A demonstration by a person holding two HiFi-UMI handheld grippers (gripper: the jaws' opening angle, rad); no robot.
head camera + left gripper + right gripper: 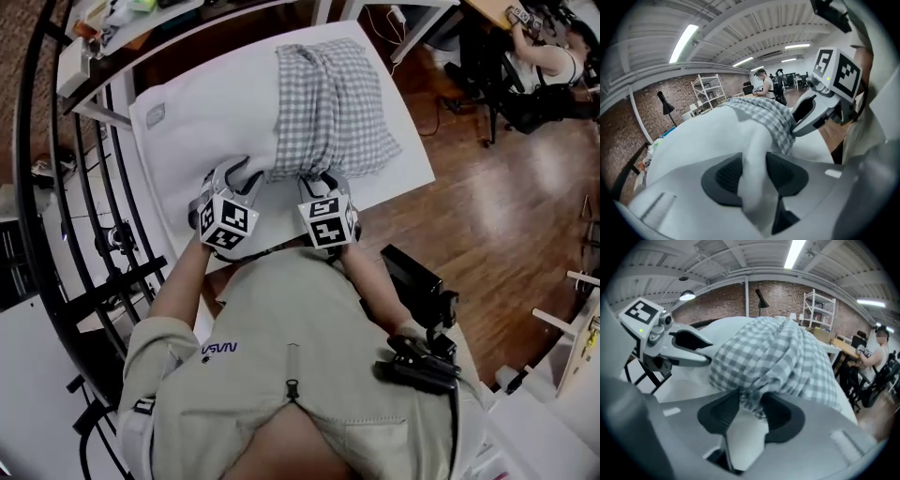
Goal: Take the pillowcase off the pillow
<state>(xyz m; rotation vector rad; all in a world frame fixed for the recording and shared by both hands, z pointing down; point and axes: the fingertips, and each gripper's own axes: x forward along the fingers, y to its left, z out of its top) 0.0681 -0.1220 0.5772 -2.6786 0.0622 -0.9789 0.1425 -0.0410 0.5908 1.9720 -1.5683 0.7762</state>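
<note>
A white pillow (202, 112) lies on a white table (417, 164). Bunched over its right half is a grey-and-white checked pillowcase (328, 103). Both grippers are at the pillow's near edge. My left gripper (232, 176) is on the bare white part; in the left gripper view a raised fold of pillow (708, 136) fills the gap of the left gripper (753, 171), and both pads press on it. My right gripper (319, 180) is at the pillowcase's near hem. In the right gripper view the right gripper (751, 408) stands open, with the pillowcase (778, 357) hem loose between its pads.
A black metal rack (84, 216) runs along the table's left side. Wooden floor (497, 206) lies to the right, and a person (548, 66) sits at a desk at the far right. A cluttered bench (103, 37) stands behind the pillow.
</note>
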